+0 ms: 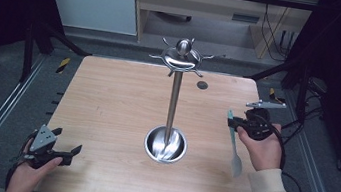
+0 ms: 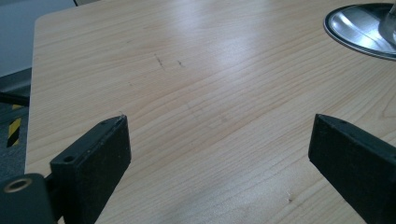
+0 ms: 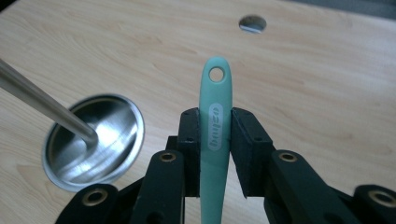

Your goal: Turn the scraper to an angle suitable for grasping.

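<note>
A steel hanging stand point(image 1: 175, 96) rises from a round dish base point(image 1: 165, 145) at the table's middle, with hooked arms around its domed top point(image 1: 182, 57). My right gripper point(image 1: 233, 121) is lifted above the table's right side, shut on the teal handle point(image 3: 215, 126) of a spatula; the handle's hanging hole point(image 3: 216, 74) points away from me. In the high view the spatula's pale blade point(image 1: 235, 160) hangs down toward the person. My left gripper point(image 1: 70, 151) rests at the near left corner, open, with bare wood between its jaws point(image 2: 219, 140).
The wooden table point(image 1: 117, 98) has a small round hole point(image 1: 202, 85) at its far right, which is also in the right gripper view point(image 3: 252, 23). Metal frame rails run along both sides. The stand's base edge point(image 2: 359, 28) lies ahead of the left gripper.
</note>
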Motion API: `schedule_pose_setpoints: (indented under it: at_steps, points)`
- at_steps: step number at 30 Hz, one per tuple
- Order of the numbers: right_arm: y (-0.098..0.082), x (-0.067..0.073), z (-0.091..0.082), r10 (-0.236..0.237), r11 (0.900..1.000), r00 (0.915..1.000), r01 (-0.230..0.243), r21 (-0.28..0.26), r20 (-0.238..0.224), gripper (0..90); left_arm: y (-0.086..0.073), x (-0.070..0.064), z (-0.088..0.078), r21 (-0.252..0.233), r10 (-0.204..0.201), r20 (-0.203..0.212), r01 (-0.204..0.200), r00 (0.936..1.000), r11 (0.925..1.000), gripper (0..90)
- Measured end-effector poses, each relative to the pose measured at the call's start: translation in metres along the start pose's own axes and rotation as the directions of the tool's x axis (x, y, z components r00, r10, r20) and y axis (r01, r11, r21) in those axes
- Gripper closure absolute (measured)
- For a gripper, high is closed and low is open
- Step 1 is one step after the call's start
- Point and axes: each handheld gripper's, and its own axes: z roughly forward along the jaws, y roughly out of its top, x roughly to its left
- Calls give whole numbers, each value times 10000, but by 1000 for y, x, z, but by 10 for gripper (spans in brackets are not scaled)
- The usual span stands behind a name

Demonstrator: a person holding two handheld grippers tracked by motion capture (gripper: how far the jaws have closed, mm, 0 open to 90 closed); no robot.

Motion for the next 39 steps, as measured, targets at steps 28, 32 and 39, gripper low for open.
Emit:
schedule_pose_setpoints:
  at_steps: [28,32,39]
  points:
    - [61,24,-44,-749,9725,9930,524,-2270,-916,741,-3,6,-7,-474,-135,-628,106,9979,9988,54]
    - [72,21,-52,-634,9636,9933,359,-2647,-962,741,-5,6,-5,-295,-67,-701,46,9975,9996,54]
    - [89,26,-63,-884,9423,9871,394,-3325,-1336,741,-8,11,-2,-97,-158,-810,151,9966,9998,55]
